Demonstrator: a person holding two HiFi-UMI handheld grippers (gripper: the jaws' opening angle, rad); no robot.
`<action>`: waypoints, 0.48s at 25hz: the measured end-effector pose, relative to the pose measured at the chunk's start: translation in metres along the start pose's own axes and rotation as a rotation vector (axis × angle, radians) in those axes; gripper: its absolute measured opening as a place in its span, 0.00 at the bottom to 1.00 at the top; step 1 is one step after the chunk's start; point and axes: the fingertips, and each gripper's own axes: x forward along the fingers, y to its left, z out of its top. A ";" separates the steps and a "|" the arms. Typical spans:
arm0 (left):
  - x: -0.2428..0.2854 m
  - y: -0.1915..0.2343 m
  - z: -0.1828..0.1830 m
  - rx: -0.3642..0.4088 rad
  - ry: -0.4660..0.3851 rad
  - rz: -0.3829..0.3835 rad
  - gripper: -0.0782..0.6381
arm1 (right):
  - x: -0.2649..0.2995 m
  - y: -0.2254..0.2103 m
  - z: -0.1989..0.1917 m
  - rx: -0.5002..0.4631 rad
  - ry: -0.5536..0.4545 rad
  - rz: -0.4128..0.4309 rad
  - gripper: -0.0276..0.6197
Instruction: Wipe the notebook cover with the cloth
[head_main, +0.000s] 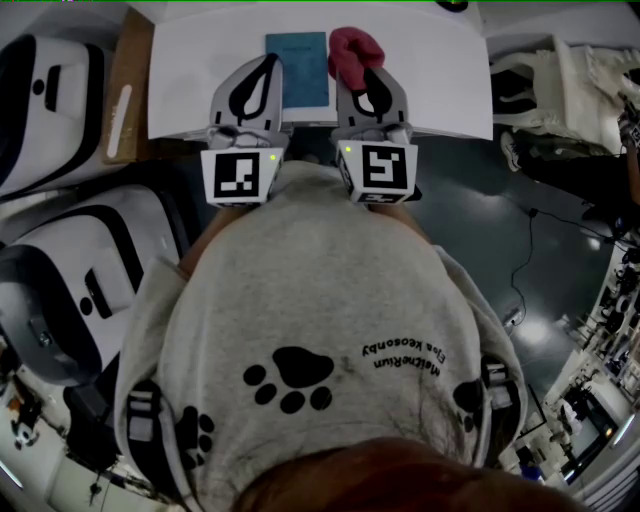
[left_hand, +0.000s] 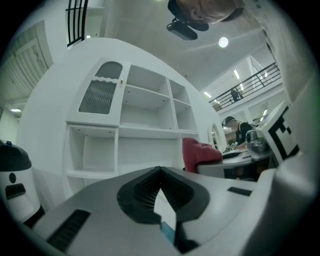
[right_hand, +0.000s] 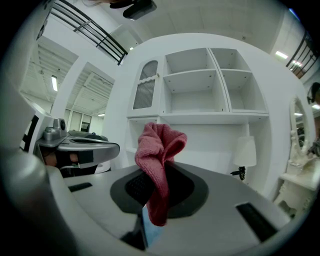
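Red cloth (right_hand: 159, 165) stands bunched out of our right tongs (head_main: 366, 78), pinched tight, ready, we judge, for wiping. The blue notebook (head_main: 297, 68) lies flat on the white tabletop (head_main: 440, 80) between both tongs, cover up. Our left tongs (left_hand: 160, 171) are closed on nothing. Both sit level at the near edge, side by side, pointing forward.

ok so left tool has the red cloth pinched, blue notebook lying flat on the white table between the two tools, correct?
Not quite: the right tool pinches the red cloth, as the right gripper view shows; the left tool is shut on nothing. The blue notebook does lie flat on the white table between the two tools.
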 end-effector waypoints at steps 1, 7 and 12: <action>0.000 -0.001 0.000 0.000 0.002 0.000 0.13 | 0.000 0.000 0.000 -0.001 -0.001 0.003 0.13; 0.001 0.000 -0.001 -0.002 0.007 0.002 0.13 | 0.001 -0.001 0.001 -0.001 -0.005 0.005 0.13; 0.004 0.000 -0.002 -0.002 -0.001 -0.002 0.13 | 0.004 -0.001 0.000 0.001 -0.006 0.006 0.13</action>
